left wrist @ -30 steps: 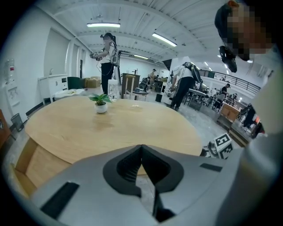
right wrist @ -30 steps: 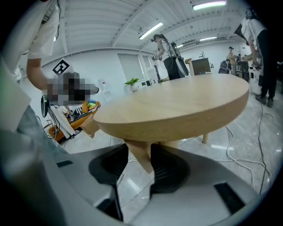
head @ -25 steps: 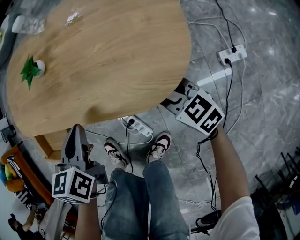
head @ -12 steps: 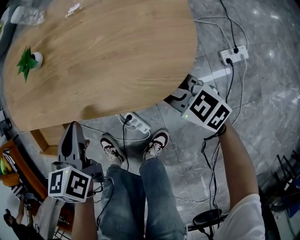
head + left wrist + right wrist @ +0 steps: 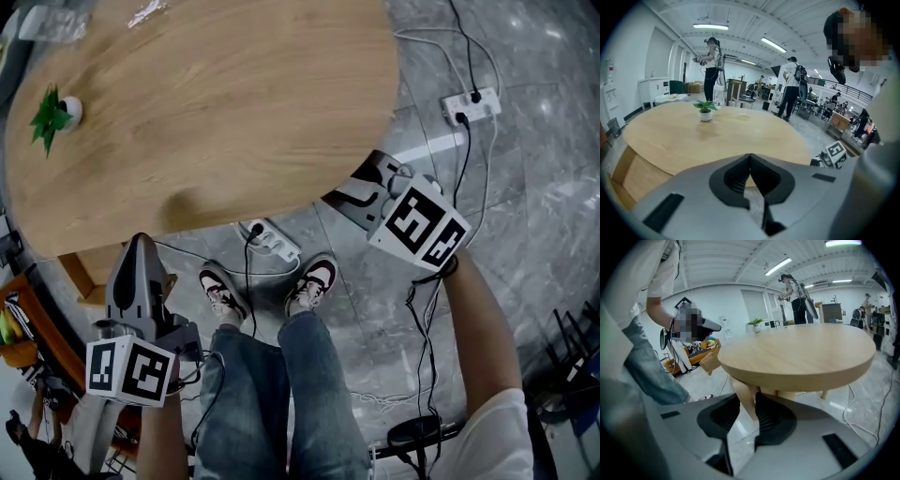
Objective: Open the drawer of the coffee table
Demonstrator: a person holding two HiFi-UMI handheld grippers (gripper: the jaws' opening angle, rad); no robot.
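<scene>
The coffee table (image 5: 216,103) has a round wooden surface, and its drawer (image 5: 82,274) is under the edge on the person's left side. In the head view a wooden box shows there beyond the rim, and in the right gripper view the same box sticks out from under the top. So the drawer seems to be already drawn out at least partly. How far it can go is not possible to tell.

Neither claw has hold of it. The left claw (image 5: 750,161) is fully closed with nothing in it, and it hangs near the drawer, a little to the side of it. The right claw (image 5: 747,397) is at the other side, close to the table edge. Its jaws have just been closing and now stand only a little apart. A table leg (image 5: 742,385) shows through the gap, but it seems to stand further back and the pads do not press on it.

What probably remains is to take the drawer front and pull it further, if it is not open enough.

On the surface stands only a small potted plant (image 5: 53,114), far from the drawer. On the floor, a power strip (image 5: 272,242) with its cable lies just beside the person's shoes (image 5: 314,281), and a second strip (image 5: 472,105) lies further right. These cables could catch a foot. Other people stand well behind the table.
</scene>
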